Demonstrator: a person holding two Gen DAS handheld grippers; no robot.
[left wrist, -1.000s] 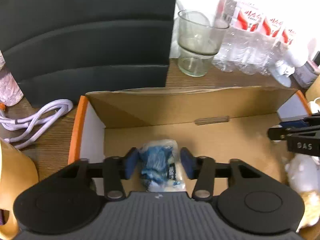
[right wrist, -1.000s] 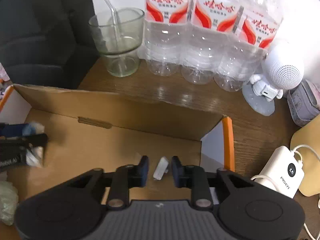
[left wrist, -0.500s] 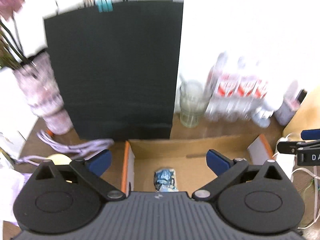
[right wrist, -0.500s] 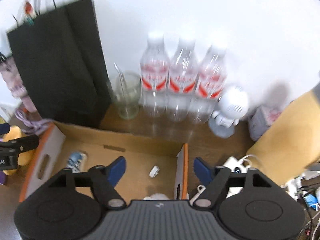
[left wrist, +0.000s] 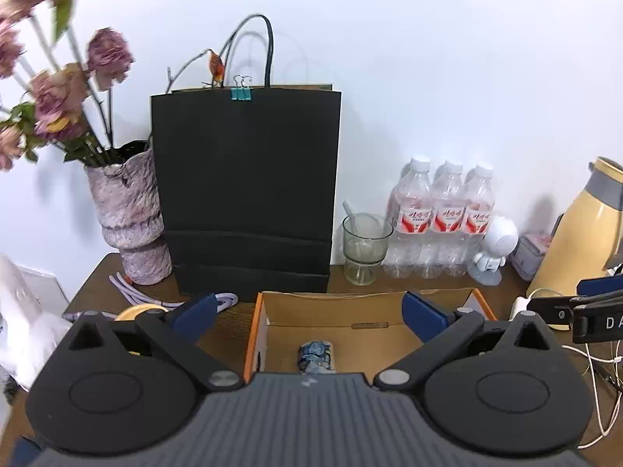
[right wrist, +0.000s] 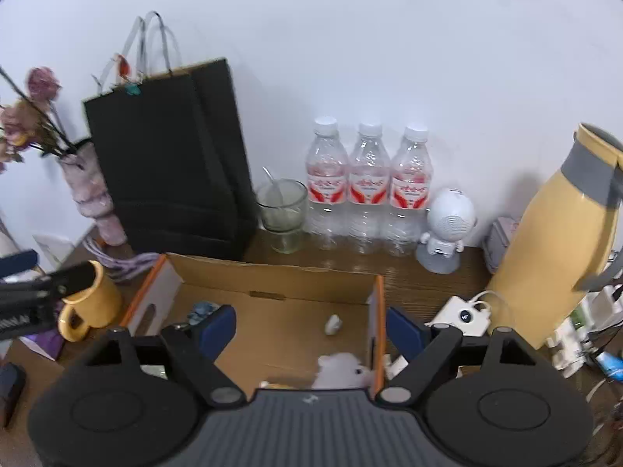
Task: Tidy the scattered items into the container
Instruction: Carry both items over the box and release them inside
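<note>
both grippers wide open – empty, crinkly blue packet (left wrist: 316, 355) in cardboard box (left wrist: 335, 309)

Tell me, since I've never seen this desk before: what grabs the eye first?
The tall black paper bag stands against the wall in the middle, with a vase of dried pink flowers to its left. Three water bottles line up to its right, and a big yellow jug stands at the far right. In front lies an open cardboard box with a few small things inside.
</note>
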